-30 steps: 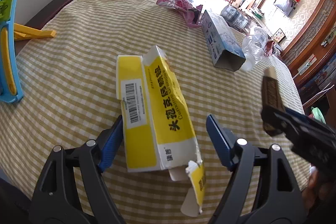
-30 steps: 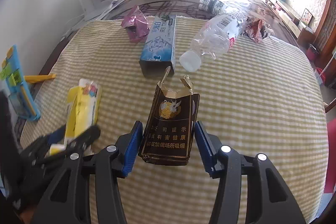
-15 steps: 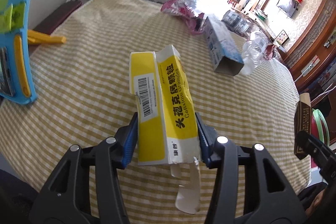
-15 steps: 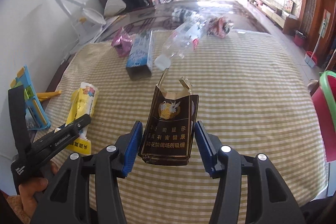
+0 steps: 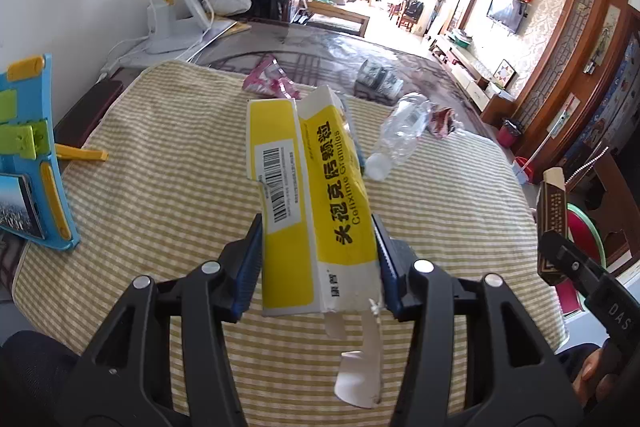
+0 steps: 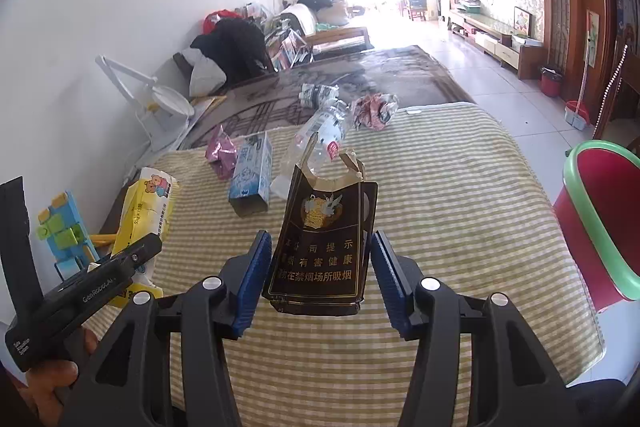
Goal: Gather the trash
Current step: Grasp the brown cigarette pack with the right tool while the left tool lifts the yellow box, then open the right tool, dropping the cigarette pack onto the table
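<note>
My left gripper (image 5: 317, 227) is shut on a yellow medicine box (image 5: 332, 167) with a torn flap, held up above the yellow checked tablecloth (image 5: 160, 163). My right gripper (image 6: 320, 241) is shut on a dark, torn-open cigarette pack (image 6: 324, 239), also lifted off the cloth. Each held item shows in the other view: the pack (image 5: 552, 223) at the right edge, the yellow box (image 6: 148, 211) at the left. A red bin with a green rim (image 6: 600, 211) stands beside the table's right edge.
On the cloth's far part lie a blue-white carton (image 6: 250, 179), a clear plastic bottle (image 6: 320, 135), a pink wrapper (image 6: 220, 151) and a crumpled red wrapper (image 6: 374, 111). A blue toy stand (image 5: 36, 155) holding a phone and a white lamp (image 5: 168, 23) are at the left.
The left gripper closed on the yellow box and lifted it off the cloth. The right gripper, still holding the pack, rose and swung right, bringing the red bin into view.
</note>
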Demonstrator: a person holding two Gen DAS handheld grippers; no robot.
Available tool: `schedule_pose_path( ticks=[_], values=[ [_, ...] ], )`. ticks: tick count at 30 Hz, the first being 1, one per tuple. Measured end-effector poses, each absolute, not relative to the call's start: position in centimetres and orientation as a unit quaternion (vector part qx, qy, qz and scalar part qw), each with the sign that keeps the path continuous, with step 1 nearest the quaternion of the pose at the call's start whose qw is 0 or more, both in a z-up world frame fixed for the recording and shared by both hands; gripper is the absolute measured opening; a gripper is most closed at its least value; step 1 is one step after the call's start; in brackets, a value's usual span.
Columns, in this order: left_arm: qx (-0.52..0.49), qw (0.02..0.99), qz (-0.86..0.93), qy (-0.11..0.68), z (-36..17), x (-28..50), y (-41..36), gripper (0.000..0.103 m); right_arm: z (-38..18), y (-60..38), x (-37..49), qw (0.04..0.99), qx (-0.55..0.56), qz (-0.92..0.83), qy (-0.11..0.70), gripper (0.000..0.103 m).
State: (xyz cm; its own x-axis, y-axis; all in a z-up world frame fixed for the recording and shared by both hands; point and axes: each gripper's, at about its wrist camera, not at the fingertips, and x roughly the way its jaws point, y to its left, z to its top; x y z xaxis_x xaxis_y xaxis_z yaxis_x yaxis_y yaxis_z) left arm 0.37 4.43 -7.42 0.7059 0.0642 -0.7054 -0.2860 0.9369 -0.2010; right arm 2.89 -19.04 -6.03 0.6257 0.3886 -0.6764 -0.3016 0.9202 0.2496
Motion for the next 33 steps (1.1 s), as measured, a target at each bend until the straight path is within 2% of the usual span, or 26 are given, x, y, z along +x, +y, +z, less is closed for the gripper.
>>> schedule_pose_path(
  ticks=[23,33],
  values=[
    [-0.104,0.931,0.005,0.350,-2.9,2.7,-5.0,0.050,-3.4,-27.6,1.6,0.930,0.107,0.121,0.330,0.050],
    [-0.081,0.931,-0.013,0.354,-2.9,3.6,-7.5,0.050,-3.5,-30.4,2.0,0.930,0.112,0.100,0.335,0.050]
  ],
)
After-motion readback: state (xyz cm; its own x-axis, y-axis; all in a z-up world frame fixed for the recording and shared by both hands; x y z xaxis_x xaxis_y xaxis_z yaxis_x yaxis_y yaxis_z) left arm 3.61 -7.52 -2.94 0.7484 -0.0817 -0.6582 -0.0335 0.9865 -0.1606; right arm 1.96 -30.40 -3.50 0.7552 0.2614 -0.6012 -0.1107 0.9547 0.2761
